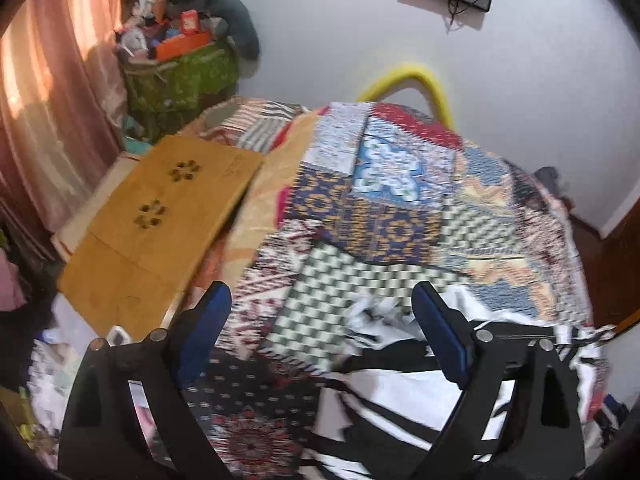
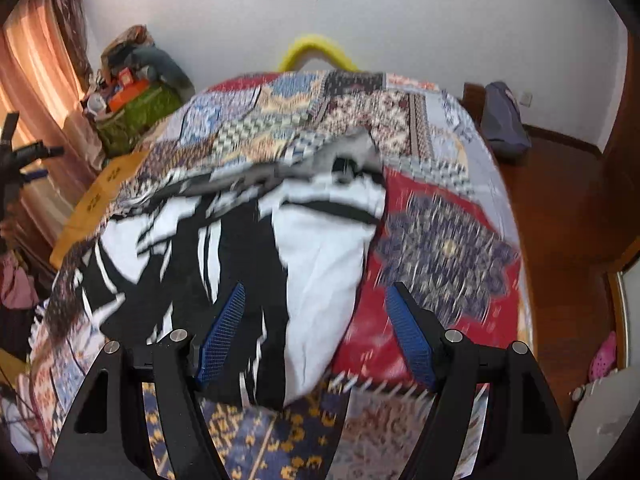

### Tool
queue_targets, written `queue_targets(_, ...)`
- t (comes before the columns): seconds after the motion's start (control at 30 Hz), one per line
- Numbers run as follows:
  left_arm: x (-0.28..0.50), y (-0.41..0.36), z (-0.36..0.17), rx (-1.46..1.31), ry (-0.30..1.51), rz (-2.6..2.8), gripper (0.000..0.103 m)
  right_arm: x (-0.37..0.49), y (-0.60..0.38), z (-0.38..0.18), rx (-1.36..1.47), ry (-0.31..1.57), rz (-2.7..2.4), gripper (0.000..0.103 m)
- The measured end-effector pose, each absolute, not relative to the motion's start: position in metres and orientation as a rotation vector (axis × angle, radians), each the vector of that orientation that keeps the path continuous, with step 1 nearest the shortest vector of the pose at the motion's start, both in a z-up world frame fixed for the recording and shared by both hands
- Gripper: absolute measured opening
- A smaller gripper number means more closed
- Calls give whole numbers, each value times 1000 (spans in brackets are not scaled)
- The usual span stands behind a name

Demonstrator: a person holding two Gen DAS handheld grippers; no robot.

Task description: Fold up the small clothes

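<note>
A black-and-white patterned garment (image 2: 248,248) lies crumpled on the patchwork bedspread (image 2: 440,240). In the right wrist view it spreads across the bed's left and middle. My right gripper (image 2: 314,296) is open above the garment's near white part, holding nothing. In the left wrist view the same garment (image 1: 400,380) lies at the lower right. My left gripper (image 1: 322,300) is open and empty above the bedspread (image 1: 380,208), its right finger (image 1: 440,332) over the garment's edge. The left gripper also shows at the right wrist view's left edge (image 2: 24,160). Both views are motion-blurred.
A yellow-brown wooden lap table (image 1: 160,224) lies on the bed's left side. A green basket piled with things (image 1: 180,68) stands by the pink curtain (image 1: 48,92). A yellow curved tube (image 2: 316,52) rises behind the bed. A dark bag (image 2: 504,120) lies on the wooden floor at right.
</note>
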State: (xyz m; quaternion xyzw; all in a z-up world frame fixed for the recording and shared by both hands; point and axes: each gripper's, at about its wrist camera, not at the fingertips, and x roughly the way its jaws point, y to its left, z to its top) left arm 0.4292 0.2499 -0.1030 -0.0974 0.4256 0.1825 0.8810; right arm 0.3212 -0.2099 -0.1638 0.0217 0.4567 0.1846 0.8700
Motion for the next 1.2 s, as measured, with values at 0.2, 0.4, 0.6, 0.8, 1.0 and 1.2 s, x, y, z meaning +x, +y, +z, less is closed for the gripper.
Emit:
queue_targets(0.2, 399, 235, -146, -17, 984, 364, 92, 300, -212, -180, 72, 980, 385, 71)
queue_targets(0.4, 363, 216, -220, -10, 1137, 276, 92, 284, -203, -204, 122, 1026, 416, 71)
queue_targets(0.6, 346, 205, -270, -144, 1227, 174, 51, 284, -198, -220, 209, 1059, 436, 54)
queue_targets(0.8, 335, 188, -263, -172, 1206, 117, 12, 278, -190, -222, 250, 1077, 483, 19)
queue_targets(1.0, 298, 181, -249, -189, 1172, 108, 9, 255, -204, -204, 249, 1026, 480, 14)
queue_targets(1.2, 254, 167, -245, -168, 1154, 106, 9, 220, -214, -199, 205, 1030, 483, 13)
